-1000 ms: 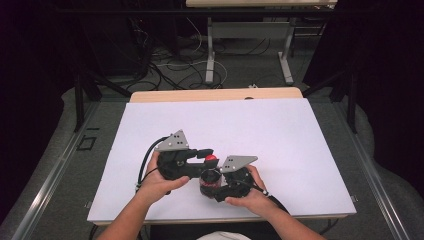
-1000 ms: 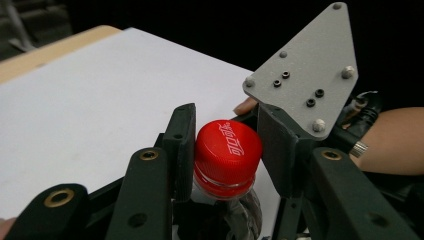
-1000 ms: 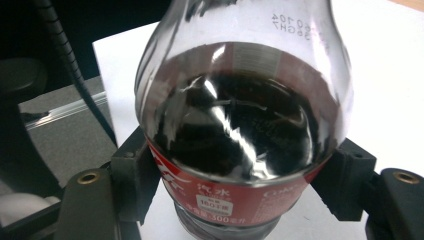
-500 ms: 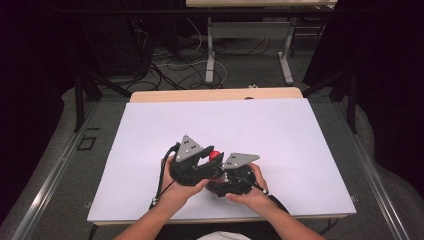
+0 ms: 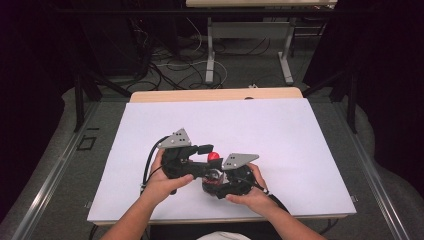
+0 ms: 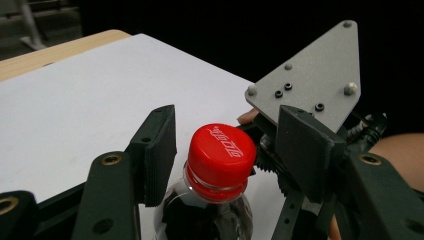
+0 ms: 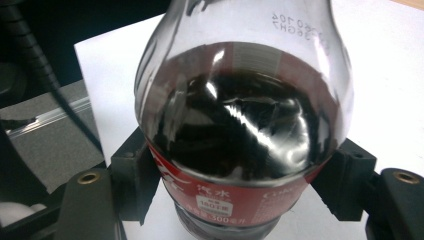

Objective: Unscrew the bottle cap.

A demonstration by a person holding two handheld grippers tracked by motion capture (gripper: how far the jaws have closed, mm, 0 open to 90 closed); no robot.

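I have the cola bottle (image 7: 245,125) clamped around its body in my right gripper (image 7: 245,200), both jaws pressed against the red label, near the front edge of the white table (image 5: 280,130) and just right of centre. The dark drink sloshes below the clear shoulder, so the bottle is tilted in my hold.

What has changed over the last second is my left gripper (image 6: 220,150): it has swung in from the left and closed the distance to the red cap (image 6: 222,157). Its jaws now straddle the cap, one on either side, with visible gaps, so they are open and gripping nothing yet. In the high view the two grippers sit nose to nose with the cap between them.

I judge this as lining up to unscrew; next I need to close squarely on the cap.
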